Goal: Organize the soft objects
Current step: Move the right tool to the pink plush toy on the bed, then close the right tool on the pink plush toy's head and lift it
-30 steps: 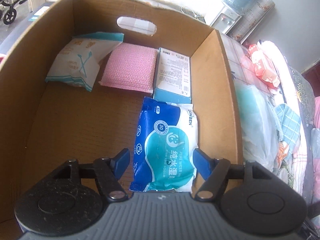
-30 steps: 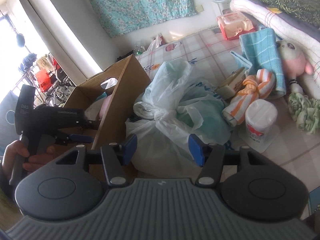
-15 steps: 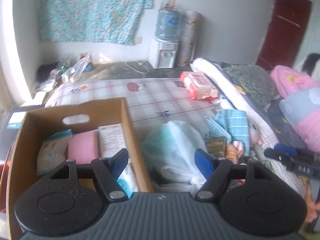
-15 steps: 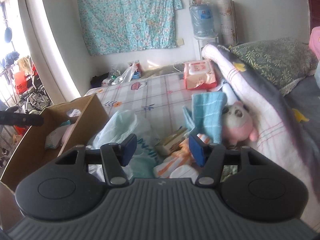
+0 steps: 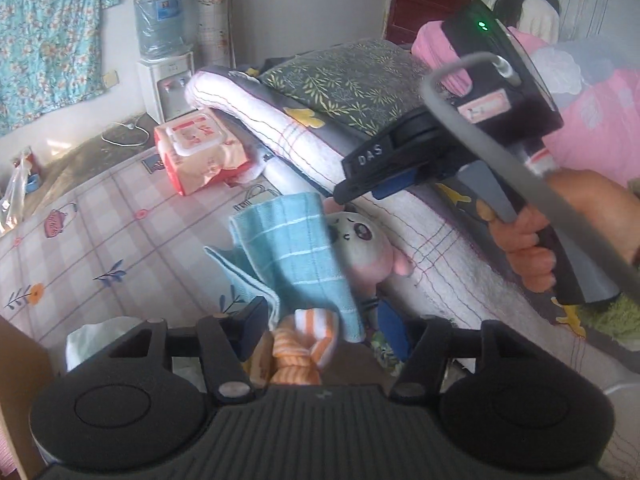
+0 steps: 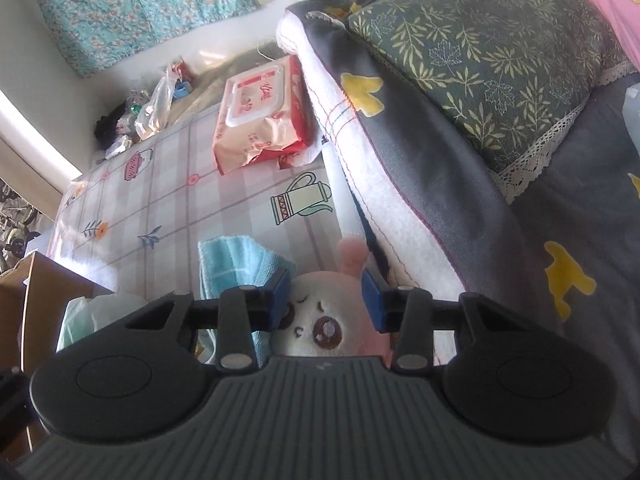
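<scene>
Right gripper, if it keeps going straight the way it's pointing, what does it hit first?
Most likely the pink plush toy. Its face sits right between the fingers of the right gripper, whose jaws have just been closing around it. Whether the pads already press on it is unclear. The blue towel lies just beside it.

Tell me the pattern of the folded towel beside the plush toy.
Light blue towel with thin white checks; left wrist view.

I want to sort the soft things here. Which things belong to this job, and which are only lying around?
Likely the job: plush toy, blue towel, orange striped cloth, red wipes pack, cardboard box.
Likely just there: leaf-print pillow, water dispenser, floral curtain.
</scene>
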A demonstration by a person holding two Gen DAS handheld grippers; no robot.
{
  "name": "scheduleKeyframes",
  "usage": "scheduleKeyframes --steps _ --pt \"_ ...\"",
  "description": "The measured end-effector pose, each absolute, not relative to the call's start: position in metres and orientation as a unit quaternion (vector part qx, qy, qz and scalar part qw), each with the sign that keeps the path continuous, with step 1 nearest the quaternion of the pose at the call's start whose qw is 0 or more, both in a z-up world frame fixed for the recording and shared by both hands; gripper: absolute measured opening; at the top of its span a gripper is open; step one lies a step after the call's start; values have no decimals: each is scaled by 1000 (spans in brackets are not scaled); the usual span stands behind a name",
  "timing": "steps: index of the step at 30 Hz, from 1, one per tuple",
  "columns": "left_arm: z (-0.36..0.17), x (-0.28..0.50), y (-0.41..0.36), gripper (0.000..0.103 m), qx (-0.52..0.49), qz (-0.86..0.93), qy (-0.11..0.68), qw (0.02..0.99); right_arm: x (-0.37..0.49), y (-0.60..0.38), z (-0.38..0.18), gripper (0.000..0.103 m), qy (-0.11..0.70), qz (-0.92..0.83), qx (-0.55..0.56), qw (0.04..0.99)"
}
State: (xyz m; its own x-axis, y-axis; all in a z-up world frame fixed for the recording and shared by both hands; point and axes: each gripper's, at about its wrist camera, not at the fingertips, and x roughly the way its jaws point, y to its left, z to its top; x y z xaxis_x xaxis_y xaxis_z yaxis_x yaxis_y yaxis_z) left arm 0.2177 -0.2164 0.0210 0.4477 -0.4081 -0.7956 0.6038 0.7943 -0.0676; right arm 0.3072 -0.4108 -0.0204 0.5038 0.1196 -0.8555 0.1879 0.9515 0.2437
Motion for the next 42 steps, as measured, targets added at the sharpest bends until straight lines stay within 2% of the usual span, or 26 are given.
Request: scheduleKeyframes --steps 3,5,18,19,20,22,25,30,31,32,35,39,42 --pt "4 232 -233 55 118 -309 436 837 329 -421 -40 31 519 -27 165 838" --pt "-5 243 -238 53 115 -315 441 832 340 -428 -53 31 529 -29 182 828" --pt "-36 276 -245 53 89 -331 470 814 366 -436 -96 31 557 -16 241 794" --pt "-38 276 -245 53 88 -329 472 813 365 -436 -95 28 555 -15 241 796" --pt "-38 276 -245 53 88 -328 472 814 364 -436 -93 18 551 -16 239 799" --pt "-37 275 -245 53 88 -328 467 816 358 -436 -85 14 535 -20 229 813" --pt "-35 274 -247 56 87 -331 457 821 344 -434 -65 10 505 -18 213 836" --pt "-28 258 -252 73 108 -334 417 838 315 -429 -27 7 461 -2 203 864" --pt "-27 255 -254 74 116 -334 407 842 307 -429 -19 6 453 1 204 868" --pt "-26 251 -256 76 124 -335 396 846 303 -428 -15 0 448 5 203 871" --pt "-25 243 -263 83 148 -329 370 856 285 -428 4 0 424 12 204 883" --pt "-22 240 -270 83 157 -331 352 861 270 -425 21 0 403 17 185 896" --pt "-22 239 -274 83 157 -328 355 861 272 -430 16 4 415 7 196 889"
